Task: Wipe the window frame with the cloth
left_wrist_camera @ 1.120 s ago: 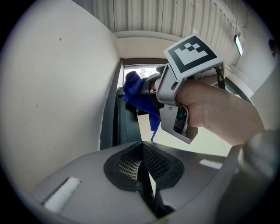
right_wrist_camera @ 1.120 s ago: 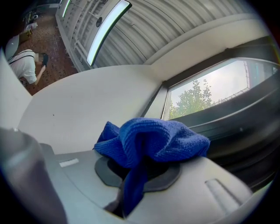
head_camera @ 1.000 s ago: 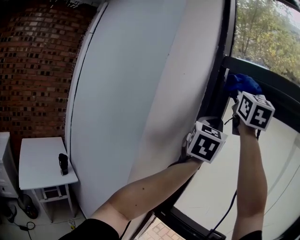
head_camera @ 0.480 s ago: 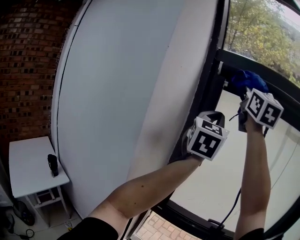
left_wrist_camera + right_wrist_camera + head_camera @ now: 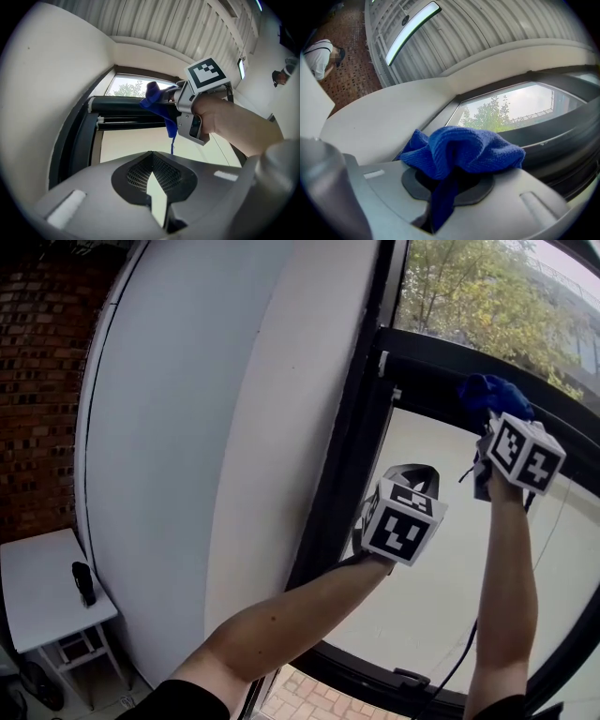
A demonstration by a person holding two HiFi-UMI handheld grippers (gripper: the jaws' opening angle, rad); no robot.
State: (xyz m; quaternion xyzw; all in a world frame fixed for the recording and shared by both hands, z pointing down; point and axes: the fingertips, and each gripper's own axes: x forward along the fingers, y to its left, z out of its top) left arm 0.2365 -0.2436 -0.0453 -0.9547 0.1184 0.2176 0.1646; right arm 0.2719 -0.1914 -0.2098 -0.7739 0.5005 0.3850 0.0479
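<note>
- The right gripper (image 5: 485, 420) is held raised in front of the window, at the level of the dark horizontal bar (image 5: 427, 357) of the window frame (image 5: 352, 442).
- In the right gripper view, the jaws of the right gripper (image 5: 446, 183) are seen pinched on the blue cloth (image 5: 464, 149); one strip of it is trapped between them and the rest is bunched in a wad above the tips.
- In the head view, the cloth (image 5: 491, 394) is seen against the horizontal bar; it appears to be touching the bar, though contact cannot be confirmed from any view.
- The left gripper (image 5: 411, 478) is held lower and to the left of the right one, just beside the dark upright member of the frame, and is pointed up towards the glass.
- In the left gripper view, the jaws of the left gripper (image 5: 153, 160) are seen brought together at their tips, with nothing held between them; only a thin wedge of light is left lower down.
- From that view, the cloth (image 5: 157, 101) and the right gripper are seen ahead, near the frame's bar.
- A white wall (image 5: 187, 427) is seen left of the frame, and a brick wall (image 5: 37, 381) beyond it.
- A small white table (image 5: 37, 596) is seen at lower left, with a small dark object (image 5: 82, 583) standing on it.
- Trees (image 5: 469, 287) are seen through the upper pane.
</note>
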